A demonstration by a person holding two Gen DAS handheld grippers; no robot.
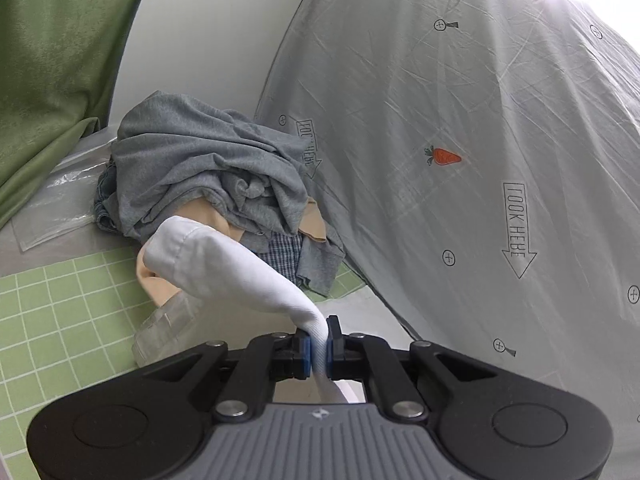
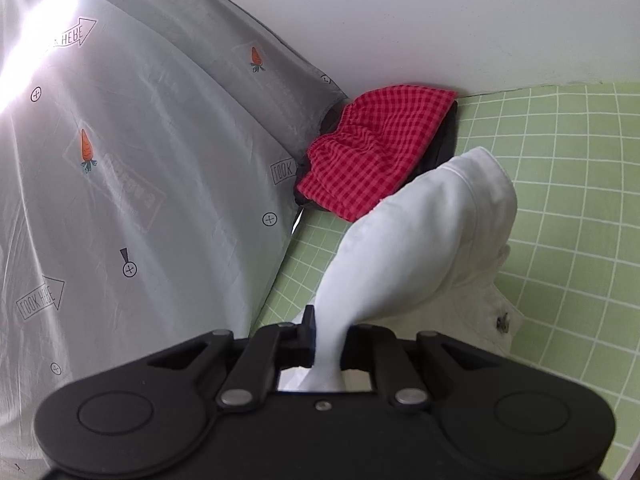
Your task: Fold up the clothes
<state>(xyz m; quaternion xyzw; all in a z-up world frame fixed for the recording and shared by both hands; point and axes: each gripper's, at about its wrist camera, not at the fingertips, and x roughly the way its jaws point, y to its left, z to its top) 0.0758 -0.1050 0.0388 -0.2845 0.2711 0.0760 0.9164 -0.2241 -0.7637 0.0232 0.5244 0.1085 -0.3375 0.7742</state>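
My left gripper (image 1: pixel 319 350) is shut on a fold of a white garment (image 1: pixel 224 264), which rises from the pads and bulges forward above the green grid mat (image 1: pixel 60 312). My right gripper (image 2: pixel 328 342) is shut on the same white garment (image 2: pixel 420 240); its seamed edge and a dark button show at the right, hanging over the mat (image 2: pixel 580 200). Both jaws pinch the cloth tightly.
A heap of grey, denim, beige and checked clothes (image 1: pixel 208 176) lies ahead of the left gripper. A grey carrot-print sheet (image 1: pixel 460 140) slopes up beside it and also shows in the right wrist view (image 2: pixel 120 160). Red checked shorts (image 2: pixel 372 152) lie folded by the wall. A green curtain (image 1: pixel 52 60) hangs left.
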